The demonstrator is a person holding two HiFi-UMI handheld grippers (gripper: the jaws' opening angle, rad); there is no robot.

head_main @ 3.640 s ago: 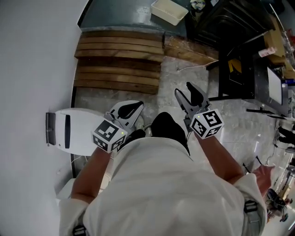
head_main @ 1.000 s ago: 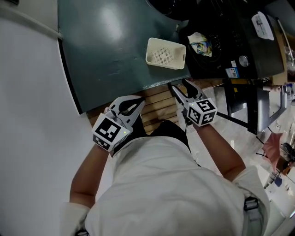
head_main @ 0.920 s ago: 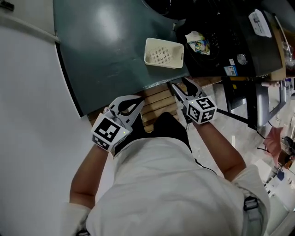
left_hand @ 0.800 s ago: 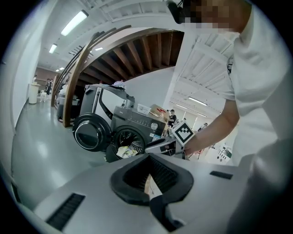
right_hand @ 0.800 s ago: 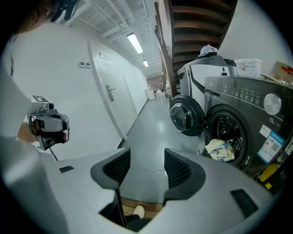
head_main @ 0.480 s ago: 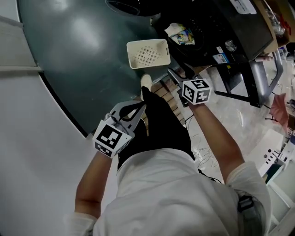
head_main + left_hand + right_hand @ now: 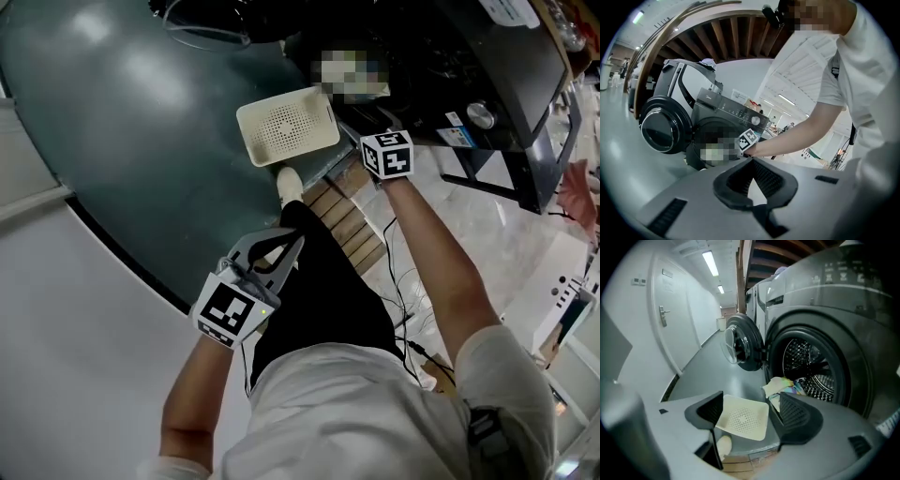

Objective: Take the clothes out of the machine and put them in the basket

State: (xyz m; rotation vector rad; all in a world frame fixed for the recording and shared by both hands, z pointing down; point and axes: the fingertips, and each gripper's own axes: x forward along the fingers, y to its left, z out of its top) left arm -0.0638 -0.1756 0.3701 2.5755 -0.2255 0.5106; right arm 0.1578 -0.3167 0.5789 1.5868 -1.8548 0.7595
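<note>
My left gripper (image 7: 292,240) (image 7: 751,159) hung low at the left, jaws together on nothing. Right of it the cream, perforated plastic basket (image 7: 286,131) (image 7: 743,420) lay empty on the grey-green floor, just in front of the dark grey front-loading washing machine (image 7: 825,333), whose round door (image 7: 740,345) stood open. My right gripper (image 7: 375,141) (image 7: 751,397) pointed at the drum mouth; its jaws had just been opening and stood apart, empty. The pale yellow and multicoloured clothes (image 7: 780,385) lay bunched at the drum's lip, none yet in the basket. A shallow pinch on one loose fold could let the bundle slip to the floor beside the basket. A jaw could also snag the door rim.
</note>
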